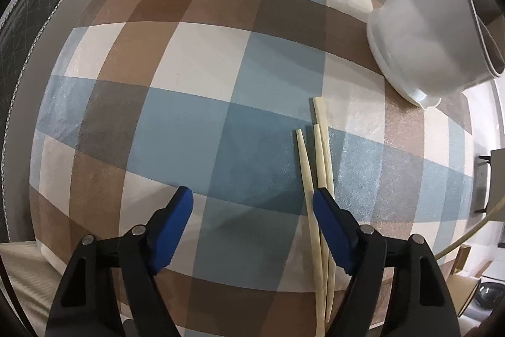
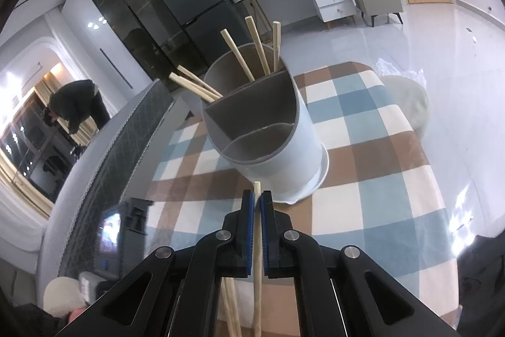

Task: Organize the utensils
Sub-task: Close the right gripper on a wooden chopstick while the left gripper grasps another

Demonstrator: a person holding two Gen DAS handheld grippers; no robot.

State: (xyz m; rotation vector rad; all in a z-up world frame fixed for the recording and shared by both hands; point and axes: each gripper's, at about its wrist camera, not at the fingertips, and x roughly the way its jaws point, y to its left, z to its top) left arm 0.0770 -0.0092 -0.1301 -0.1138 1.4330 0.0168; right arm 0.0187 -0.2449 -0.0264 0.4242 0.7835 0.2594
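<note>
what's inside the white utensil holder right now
Five chopsticks stand in the rear compartments of the holder: three in one, two leaning out of another. The front compartment looks empty, but its floor, like the chopsticks' lower ends, is hidden by the walls.

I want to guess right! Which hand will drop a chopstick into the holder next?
The right one, probably. The right gripper is already shut on a chopstick, pointing at the holder just ahead. The left gripper is open and empty above the loose chopsticks on the table.
</note>
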